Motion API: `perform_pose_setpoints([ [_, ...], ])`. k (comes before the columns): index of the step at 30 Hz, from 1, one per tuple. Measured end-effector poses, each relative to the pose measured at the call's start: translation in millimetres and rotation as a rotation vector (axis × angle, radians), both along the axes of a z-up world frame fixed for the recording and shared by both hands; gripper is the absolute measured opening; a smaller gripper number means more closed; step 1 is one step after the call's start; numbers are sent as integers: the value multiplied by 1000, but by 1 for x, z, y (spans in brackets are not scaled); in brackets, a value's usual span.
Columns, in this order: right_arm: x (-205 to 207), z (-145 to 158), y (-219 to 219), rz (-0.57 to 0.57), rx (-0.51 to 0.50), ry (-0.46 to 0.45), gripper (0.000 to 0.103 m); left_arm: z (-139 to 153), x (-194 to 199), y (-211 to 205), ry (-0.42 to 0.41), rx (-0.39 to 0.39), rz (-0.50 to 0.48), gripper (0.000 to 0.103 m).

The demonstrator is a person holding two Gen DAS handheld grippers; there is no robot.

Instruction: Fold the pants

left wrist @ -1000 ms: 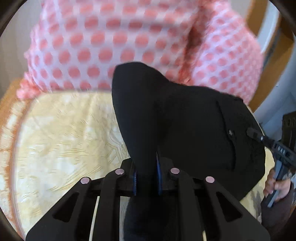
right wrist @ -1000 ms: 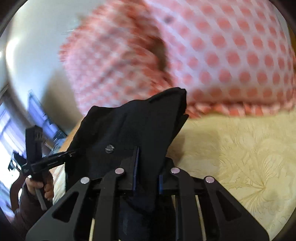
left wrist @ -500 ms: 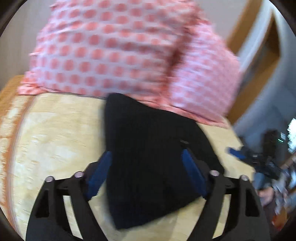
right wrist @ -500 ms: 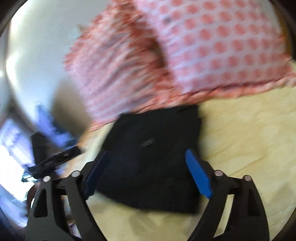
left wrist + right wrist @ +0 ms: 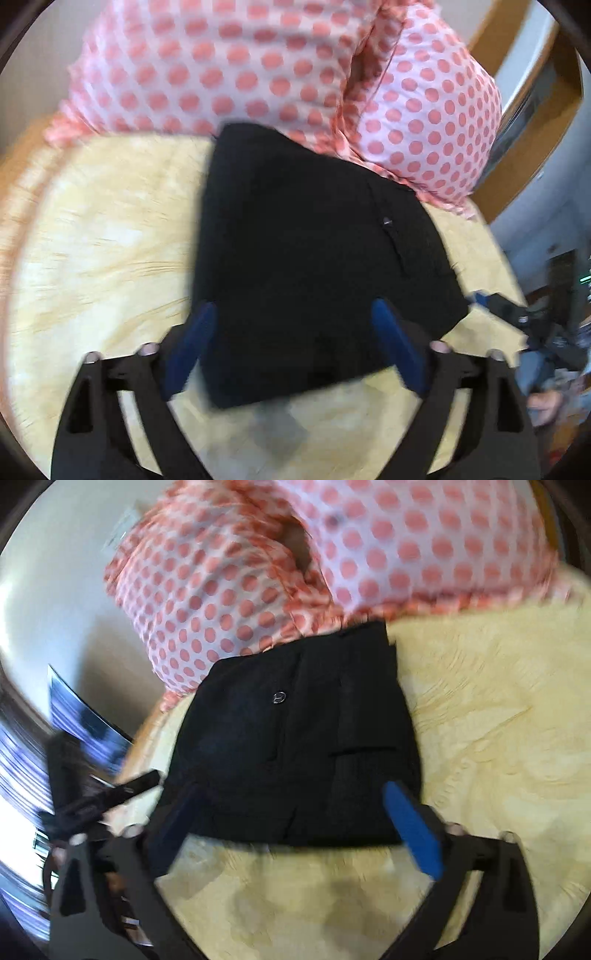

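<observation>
The black pants (image 5: 306,251) lie folded into a compact rectangle on the yellow bedspread (image 5: 99,236), their far edge against the pillows. They also show in the right wrist view (image 5: 295,734), with a button on top. My left gripper (image 5: 291,343) is open and empty, its blue pads (image 5: 186,347) wide apart just above the near edge of the pants. My right gripper (image 5: 295,823) is open and empty too, over the near edge of the pants. The left gripper (image 5: 99,797) shows at the left of the right wrist view.
Two pink polka-dot pillows (image 5: 258,70) lie behind the pants, also seen in the right wrist view (image 5: 332,561). The yellow bedspread (image 5: 491,716) spreads to the right. A wooden door frame (image 5: 532,122) stands at the far right. The bed edge is close to the pants' right side.
Both grippers were shut on the pants a second ago. They have let go, opened wide and drawn back, and the pants now lie flat on the bed.
</observation>
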State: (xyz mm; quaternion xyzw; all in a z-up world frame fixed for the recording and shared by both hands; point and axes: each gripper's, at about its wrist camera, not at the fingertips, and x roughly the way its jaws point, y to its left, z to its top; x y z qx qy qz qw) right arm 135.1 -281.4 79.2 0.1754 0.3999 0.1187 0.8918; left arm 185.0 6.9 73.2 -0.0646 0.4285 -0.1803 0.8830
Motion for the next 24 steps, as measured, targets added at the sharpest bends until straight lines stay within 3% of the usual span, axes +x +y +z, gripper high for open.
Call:
perform_pose_setpoints([
  [3,-35,-6,25,-23,-171,-51,101,3,-47,2,-125,133,61,102],
  [5,-48,-18,43,-47,-292,-52,101,-5,-73,4,-153,204,86,102],
  [7,-58,-28,52,-62,-338,-49,101,-21,-93,-1,-155,271,108,102],
  [11,-67,-43,60,-87,-300,-37,101,-38,-108,-3,-129,286,132,102],
  [15,-73,-52,72,-93,-371,-25,101,-49,-113,-1,-109,289,162,102],
  [19,-78,-57,77,-99,-374,-19,101,-56,-119,0,-95,292,180,102],
  [24,-89,-64,84,-169,-403,-67,101,-58,-128,2,-142,281,185,102],
])
